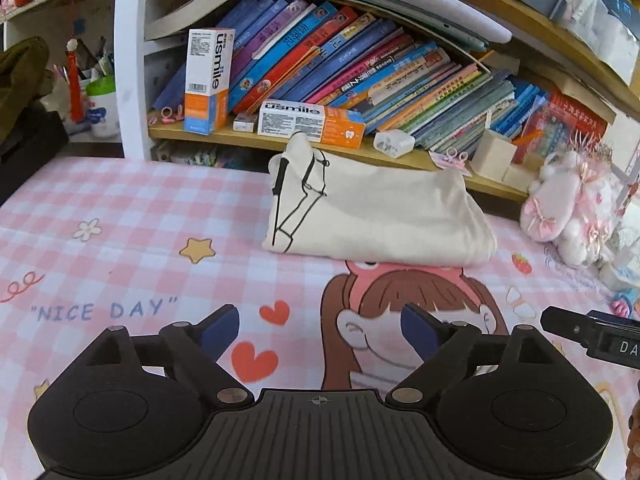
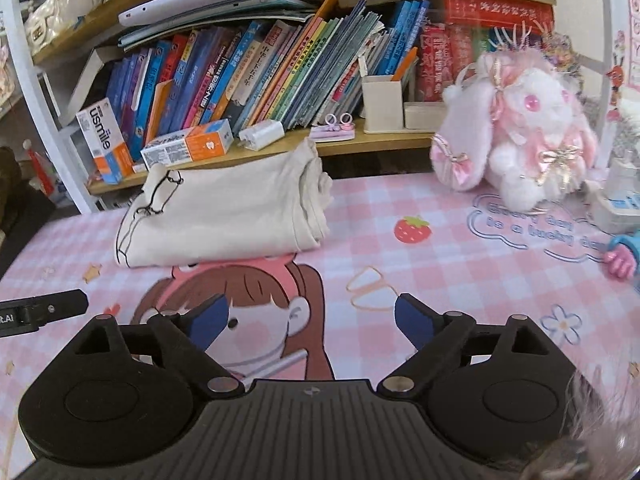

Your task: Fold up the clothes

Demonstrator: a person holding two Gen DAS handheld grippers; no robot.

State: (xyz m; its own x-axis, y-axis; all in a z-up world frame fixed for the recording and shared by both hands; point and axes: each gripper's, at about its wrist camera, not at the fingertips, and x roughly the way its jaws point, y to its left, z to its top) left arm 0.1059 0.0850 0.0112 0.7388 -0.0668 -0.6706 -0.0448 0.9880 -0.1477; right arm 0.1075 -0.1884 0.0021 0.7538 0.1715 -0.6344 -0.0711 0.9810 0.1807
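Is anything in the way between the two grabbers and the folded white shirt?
No, nothing visible is. Only bare pink checked mat lies between the open left gripper and the folded shirt, and between the open right gripper and it. The plush bunny sits off to the right, clear of both paths.

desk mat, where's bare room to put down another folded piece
The pink mat is bare left of the folded cream garment, out to the white shelf post. Also free: the strip between the garment and both open grippers. Crowded on the right around the plush rabbit.
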